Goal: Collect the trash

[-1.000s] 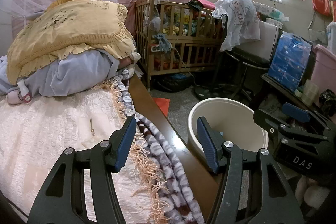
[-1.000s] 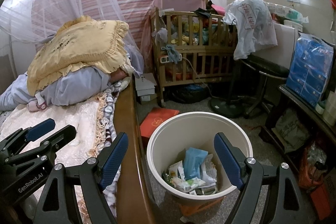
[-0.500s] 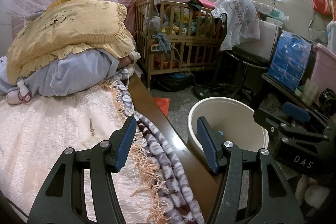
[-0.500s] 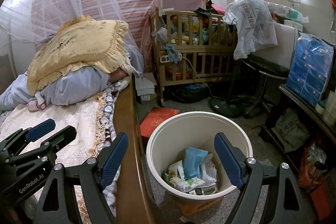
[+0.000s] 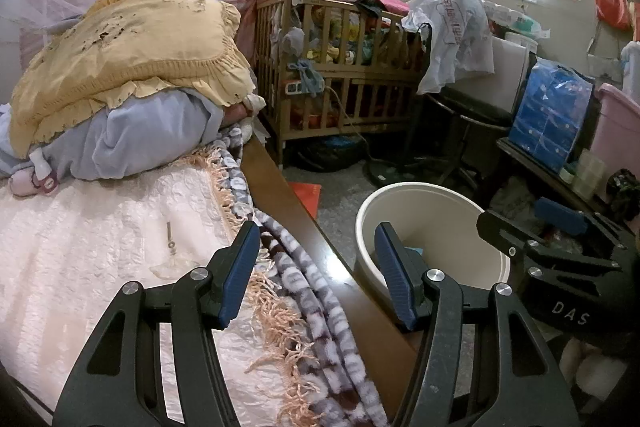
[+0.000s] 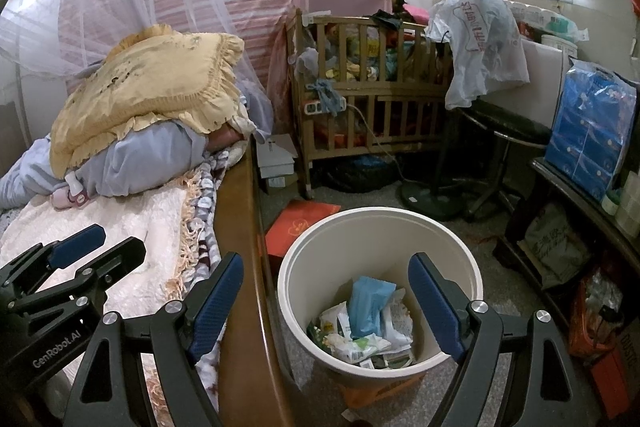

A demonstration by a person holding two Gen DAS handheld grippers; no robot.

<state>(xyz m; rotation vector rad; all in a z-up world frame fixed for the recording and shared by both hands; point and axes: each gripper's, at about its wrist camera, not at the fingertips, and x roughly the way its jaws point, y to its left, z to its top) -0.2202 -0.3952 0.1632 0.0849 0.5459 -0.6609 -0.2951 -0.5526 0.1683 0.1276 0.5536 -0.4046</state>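
A cream waste bin (image 6: 312, 267) stands on the floor beside the bed, holding a blue wrapper (image 6: 370, 301) and several crumpled packets (image 6: 356, 341). My right gripper (image 6: 326, 303) hangs open above the bin with nothing between its fingers. My left gripper (image 5: 316, 271) is open and empty over the bed's wooden side rail (image 5: 280, 187), with the bin (image 5: 440, 195) just to its right. A small clear scrap (image 5: 172, 265) lies on the white quilt (image 5: 80, 247) left of the left gripper. Each gripper shows in the other's view: the left gripper (image 6: 76, 255) and the right gripper (image 5: 560, 223).
A yellow pillow (image 5: 132, 67) on a blue bundle (image 5: 132, 139) sits at the bed's head. A wooden crib (image 6: 372, 87) full of things, a black stool (image 6: 504, 131), a blue tissue pack (image 6: 592, 135), a low shelf (image 6: 580, 195) and a red box (image 6: 300, 227) crowd the floor.
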